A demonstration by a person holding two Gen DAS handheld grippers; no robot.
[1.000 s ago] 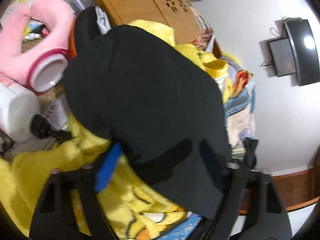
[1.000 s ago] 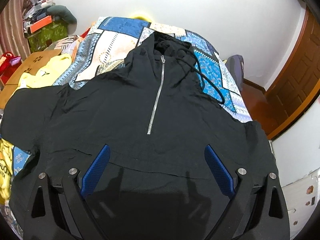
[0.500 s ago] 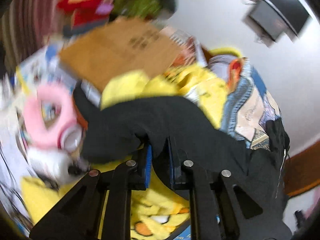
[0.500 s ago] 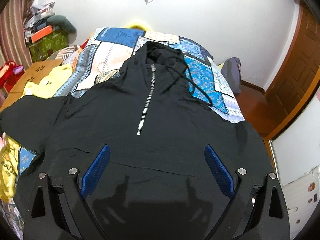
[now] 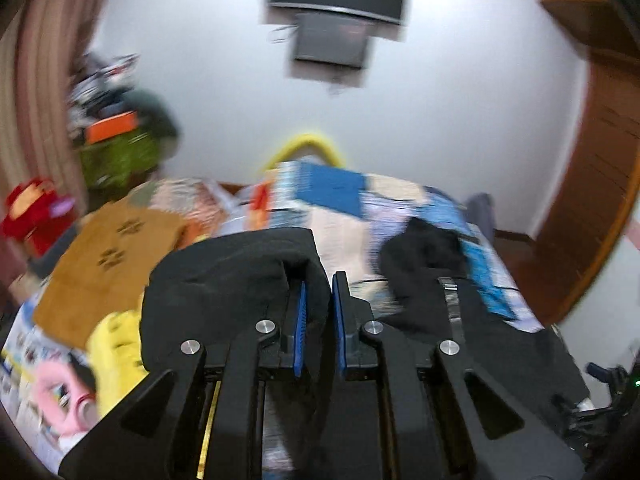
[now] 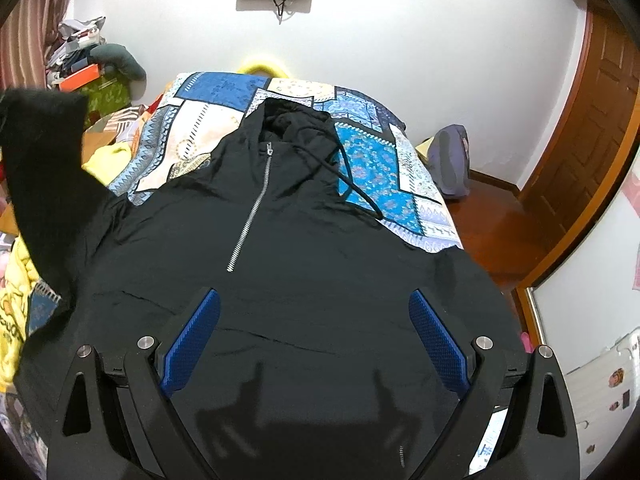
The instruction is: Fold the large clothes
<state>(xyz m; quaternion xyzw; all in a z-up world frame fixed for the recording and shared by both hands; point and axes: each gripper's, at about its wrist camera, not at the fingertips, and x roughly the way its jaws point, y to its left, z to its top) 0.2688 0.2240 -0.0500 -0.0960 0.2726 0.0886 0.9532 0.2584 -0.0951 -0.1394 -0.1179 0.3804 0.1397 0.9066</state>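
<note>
Black fabric fills both views: a hooded pullover (image 6: 304, 248) lies face up on the bed (image 6: 372, 152), its zip (image 6: 252, 216) running away from the right tongs toward the hood (image 6: 294, 120) at the far end.

To the left of the right tongs, the pullover's sleeve (image 6: 44, 168) stands lifted above the bed's edge, over a yellow blanket (image 6: 16, 292). The left tongs (image 5: 319, 320) are clamped on that sleeve (image 5: 240, 280): black cloth is bunched between the blue pads (image 5: 300, 320) and drapes over the left finger, the jaws drawn nearly together, having just finished closing. The left wrist view is blurred. Left of these tongs lie a brown board (image 5: 108, 268) and something pink (image 5: 60, 400); right of them the pullover's body (image 5: 460, 320) spreads over the patchwork cover.

The right tongs (image 6: 314, 340) hover over the lower front of the pullover with the jaws spread wide, nothing between them, their shadows falling on the cloth just below. Beyond and to the right are a wooden door (image 6: 592, 128) and a grey bag (image 6: 450, 160) on the floor.
</note>
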